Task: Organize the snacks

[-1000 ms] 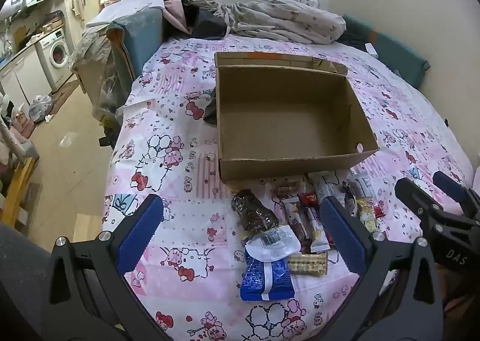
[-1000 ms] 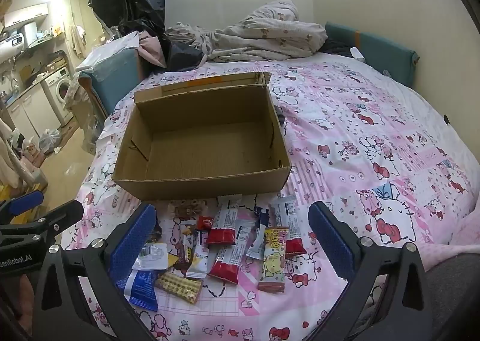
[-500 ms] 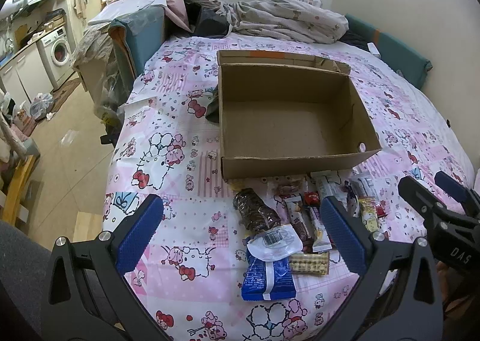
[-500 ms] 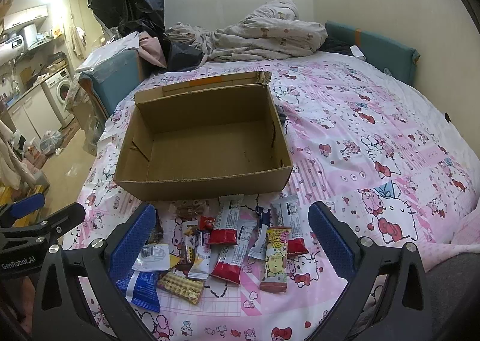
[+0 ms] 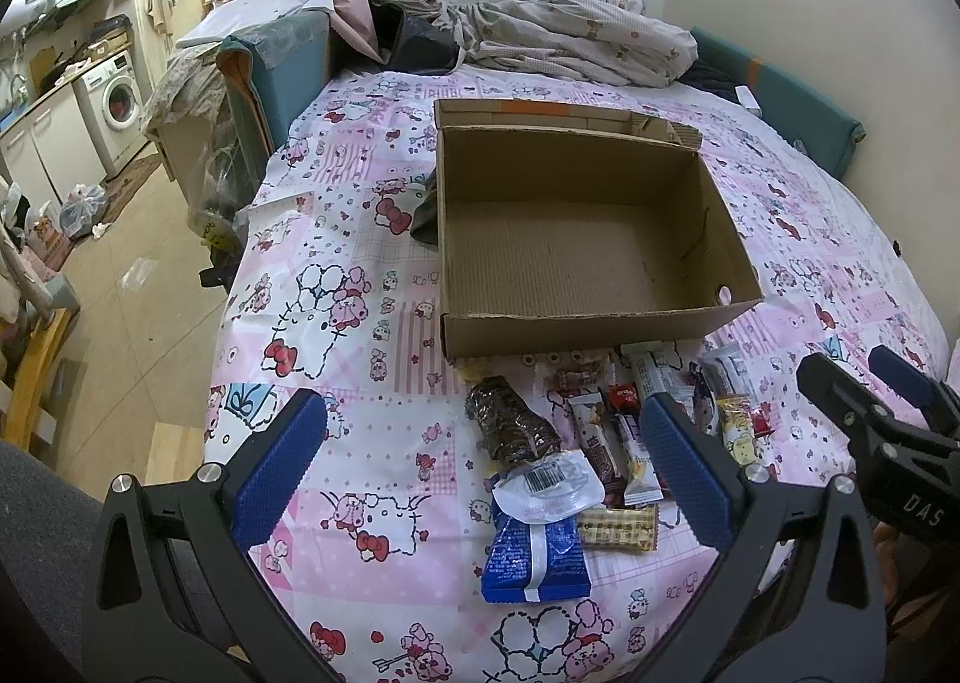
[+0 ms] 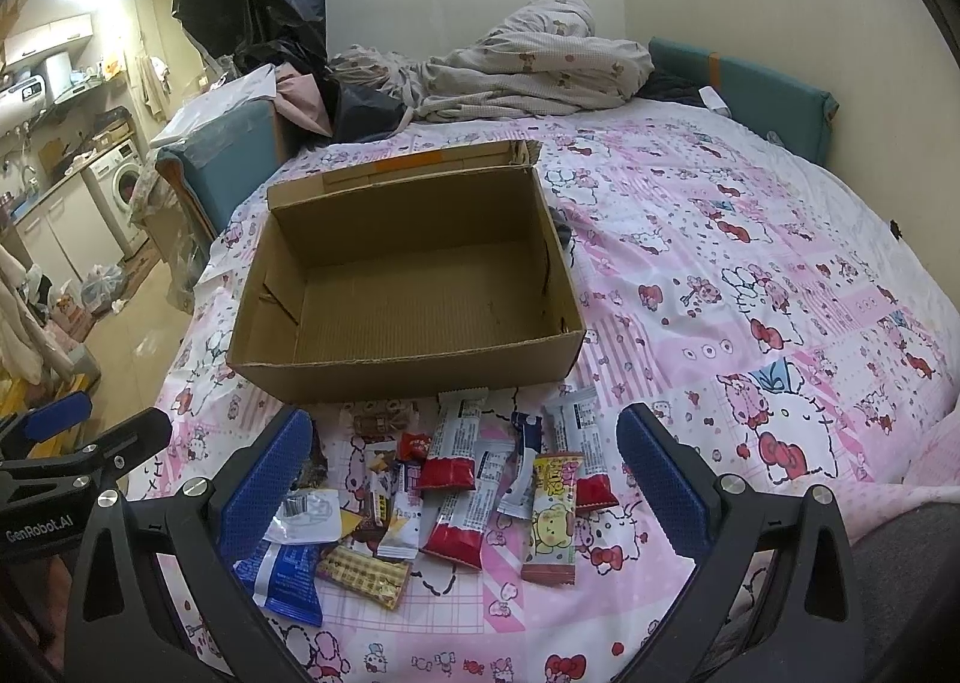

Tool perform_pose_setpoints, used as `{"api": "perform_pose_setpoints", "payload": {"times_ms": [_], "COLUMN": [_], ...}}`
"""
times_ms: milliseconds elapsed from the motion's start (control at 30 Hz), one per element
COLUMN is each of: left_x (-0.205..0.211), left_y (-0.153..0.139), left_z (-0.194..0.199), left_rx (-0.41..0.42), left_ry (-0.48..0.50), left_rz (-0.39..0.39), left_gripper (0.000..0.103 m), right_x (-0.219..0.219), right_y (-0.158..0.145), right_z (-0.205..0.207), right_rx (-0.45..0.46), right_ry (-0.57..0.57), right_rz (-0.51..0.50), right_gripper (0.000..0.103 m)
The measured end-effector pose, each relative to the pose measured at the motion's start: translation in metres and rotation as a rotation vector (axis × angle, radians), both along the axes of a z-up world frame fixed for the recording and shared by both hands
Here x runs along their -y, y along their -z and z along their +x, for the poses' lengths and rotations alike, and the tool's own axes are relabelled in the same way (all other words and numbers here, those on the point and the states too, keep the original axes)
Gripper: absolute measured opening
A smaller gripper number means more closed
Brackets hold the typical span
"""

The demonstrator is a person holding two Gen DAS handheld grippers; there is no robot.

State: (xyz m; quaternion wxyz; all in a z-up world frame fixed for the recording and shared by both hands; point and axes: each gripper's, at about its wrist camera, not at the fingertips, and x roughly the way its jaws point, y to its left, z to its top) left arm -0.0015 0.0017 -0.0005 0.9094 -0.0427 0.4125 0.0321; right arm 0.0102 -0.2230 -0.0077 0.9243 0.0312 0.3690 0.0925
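Hand-held grippers, left (image 5: pixel 480 467) and right (image 6: pixel 465 479), both spread wide, holding nothing; mixed wrapped snacks (image 6: pixel 456 479) scattered before cardboard box (image 6: pixel 408 287).

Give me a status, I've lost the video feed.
Left gripper open, right gripper open, both empty. Cardboard box empty; snacks lie loose on the bedspread before it. Nothing in the way.

Before me I note a matt corrugated cardboard box (image 5: pixel 591 239) with rough torn edges, glossy crinkled plastic snack wrappers (image 6: pixel 456 479), a smooth printed cloth bedsheet (image 6: pixel 750 275), and my tongs' textured blue pads (image 5: pixel 684 470) on black plastic.
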Motion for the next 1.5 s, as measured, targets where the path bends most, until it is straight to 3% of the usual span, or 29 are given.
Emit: {"api": "perform_pose_setpoints", "payload": {"times_ms": [1500], "left_x": [-0.0016], "left_y": [-0.0012], "left_z": [0.0004], "left_rx": [0.003], "left_ry": [-0.005], "left_rz": [0.003], "left_gripper": [0.103], "right_x": [-0.0015], "right_y": [0.0006], "right_z": [0.0006], "right_rx": [-0.012], "right_ry": [0.005], "right_rz": [0.021], "right_gripper": [0.103]}}
